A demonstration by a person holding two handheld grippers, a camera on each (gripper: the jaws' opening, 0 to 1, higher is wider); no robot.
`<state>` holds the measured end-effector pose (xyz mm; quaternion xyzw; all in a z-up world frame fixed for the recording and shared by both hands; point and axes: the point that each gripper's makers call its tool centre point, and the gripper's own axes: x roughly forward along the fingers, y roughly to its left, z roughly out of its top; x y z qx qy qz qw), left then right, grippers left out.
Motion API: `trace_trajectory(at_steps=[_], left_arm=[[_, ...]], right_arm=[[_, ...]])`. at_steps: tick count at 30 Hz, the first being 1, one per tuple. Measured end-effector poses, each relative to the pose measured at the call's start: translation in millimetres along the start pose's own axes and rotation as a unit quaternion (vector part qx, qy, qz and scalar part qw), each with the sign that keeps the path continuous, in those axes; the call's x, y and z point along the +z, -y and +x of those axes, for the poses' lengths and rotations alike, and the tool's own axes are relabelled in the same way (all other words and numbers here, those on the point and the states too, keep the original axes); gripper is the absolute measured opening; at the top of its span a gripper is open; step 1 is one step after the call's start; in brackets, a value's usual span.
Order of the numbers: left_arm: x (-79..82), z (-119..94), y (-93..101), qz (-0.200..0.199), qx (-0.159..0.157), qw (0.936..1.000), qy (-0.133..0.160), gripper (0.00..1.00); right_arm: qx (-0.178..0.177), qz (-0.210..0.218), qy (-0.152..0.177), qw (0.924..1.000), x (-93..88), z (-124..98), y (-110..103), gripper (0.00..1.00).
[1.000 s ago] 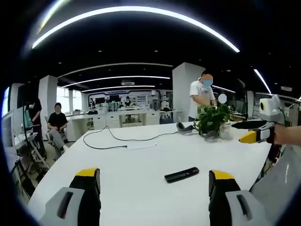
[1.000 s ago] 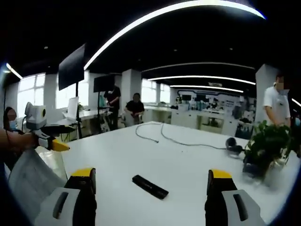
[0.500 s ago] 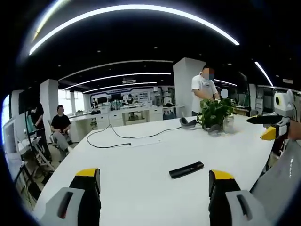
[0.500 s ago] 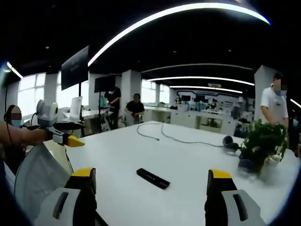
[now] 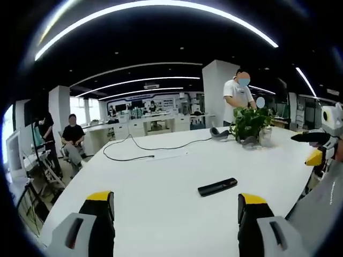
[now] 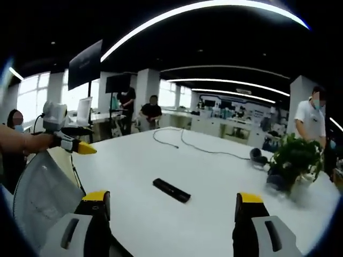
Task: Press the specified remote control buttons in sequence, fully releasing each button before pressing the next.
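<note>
- Both views have shifted a little against the earlier frames, so the cameras have moved with the hands; the remote control lies in the same spot on the desk, flat and untouched.
- It sits on bare white desk top, well short of the potted plant and nearer the person than the black cable that snakes toward the far edge.
- My judgement: the remote is a light, stiff plastic bar that will slide on the smooth desk if pushed sideways, so a press should come straight down on a button, perhaps with the other tongs steadying a long edge. Its buttons are too small to tell apart.
- Left tongs stand spread wide, holding nothing, above the near desk with the remote ahead between the tips.
- Right tongs are likewise spread and empty; the remote lies just ahead of them.
- Each pair of tongs appears at the side of the other's view, raised off the desk, well apart from the remote.
- Beside the plant rests a pair of headphones; people stand and sit in the office beyond the desk.
</note>
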<state>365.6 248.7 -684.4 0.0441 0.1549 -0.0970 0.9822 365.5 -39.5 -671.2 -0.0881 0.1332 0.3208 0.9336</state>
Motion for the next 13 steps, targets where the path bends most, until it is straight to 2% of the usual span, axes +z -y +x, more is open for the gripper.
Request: trace_trajectory(at_steps=[4, 10, 13], left_arm=[[-1.3, 0, 1.0, 0.016, -0.006, 0.9999, -0.002, 1.0], [-2.0, 2, -0.1, 0.012, -0.014, 0.9998, 0.0, 1.0], [-2.1, 1, -0.3, 0.008, -0.014, 0.9999, 0.003, 1.0]], right_arm=[[-0.029, 0.007, 0.0, 0.9996, 0.2, -1, 7, 0.95], [-0.049, -0.001, -0.012, 0.9987, -1.2, 0, 13, 0.93], [-0.072, 0.005, -0.016, 0.9973, -3.8, -3, 19, 0.92]])
